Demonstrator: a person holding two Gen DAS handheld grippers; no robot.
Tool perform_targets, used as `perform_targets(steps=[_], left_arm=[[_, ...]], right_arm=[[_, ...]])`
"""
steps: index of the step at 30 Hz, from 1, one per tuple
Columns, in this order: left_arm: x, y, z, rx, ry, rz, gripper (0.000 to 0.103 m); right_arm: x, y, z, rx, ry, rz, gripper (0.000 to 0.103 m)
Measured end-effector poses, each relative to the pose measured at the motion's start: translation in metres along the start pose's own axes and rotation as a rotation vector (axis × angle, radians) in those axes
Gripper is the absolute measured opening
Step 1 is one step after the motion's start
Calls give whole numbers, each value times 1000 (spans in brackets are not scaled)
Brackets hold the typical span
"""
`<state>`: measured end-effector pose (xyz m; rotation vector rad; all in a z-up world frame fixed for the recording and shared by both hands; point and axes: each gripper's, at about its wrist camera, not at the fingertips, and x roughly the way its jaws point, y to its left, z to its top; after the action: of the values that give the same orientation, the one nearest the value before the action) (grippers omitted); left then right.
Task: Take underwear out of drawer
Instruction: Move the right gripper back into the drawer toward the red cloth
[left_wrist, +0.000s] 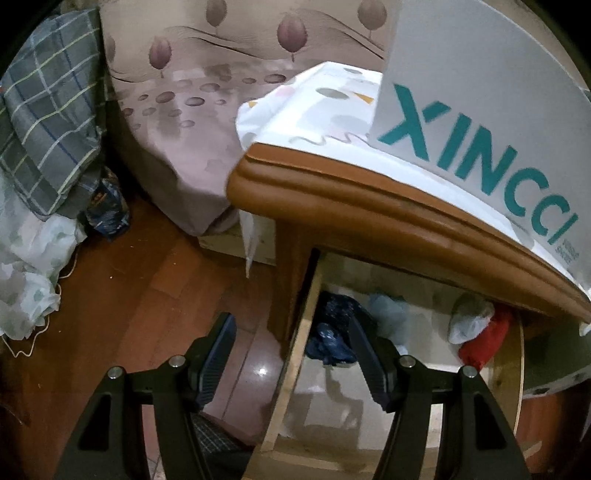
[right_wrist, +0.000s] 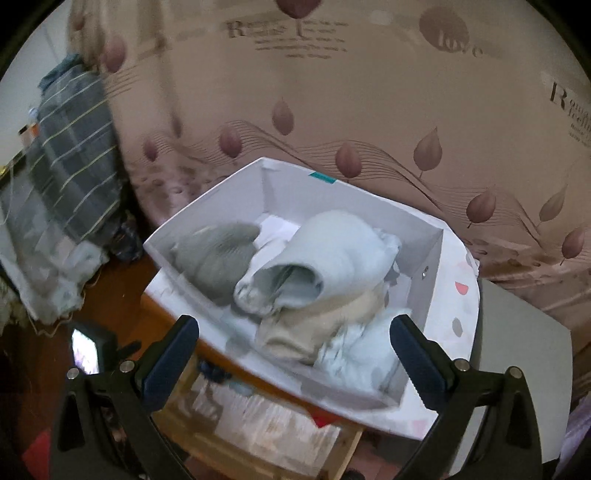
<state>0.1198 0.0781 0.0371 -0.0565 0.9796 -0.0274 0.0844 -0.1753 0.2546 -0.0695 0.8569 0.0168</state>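
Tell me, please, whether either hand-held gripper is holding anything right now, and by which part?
Nothing is held. The left hand-held gripper hangs open over the drawer; the right hand-held gripper is open above the white box.

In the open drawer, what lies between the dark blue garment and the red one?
Two pale blue garments on the drawer floor, seen in the left wrist view.

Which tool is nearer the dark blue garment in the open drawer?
Left. The left tool hangs open just over the dark blue garment; the right tool hangs open higher, over the white box.
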Motion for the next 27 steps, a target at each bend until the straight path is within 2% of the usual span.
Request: perform_targets(steps=[5, 11, 17, 22, 27], left_arm=[[3, -6, -2, 24, 8, 6, 65], [6, -5, -3, 13, 25, 5, 65], [6, -1, -3, -3, 31, 15, 65], [6, 6, -2, -24, 39, 18, 65], [7, 11, 0, -42, 54, 16, 65]], right_arm=[[-12, 13, -41, -65, 22, 24, 102], [13, 12, -108, -96, 118, 35, 102], [63, 8, -158, -108, 212, 56, 100], [117, 5, -183, -123, 310, 37, 86], [156, 0, -198, -194, 331, 35, 81]])
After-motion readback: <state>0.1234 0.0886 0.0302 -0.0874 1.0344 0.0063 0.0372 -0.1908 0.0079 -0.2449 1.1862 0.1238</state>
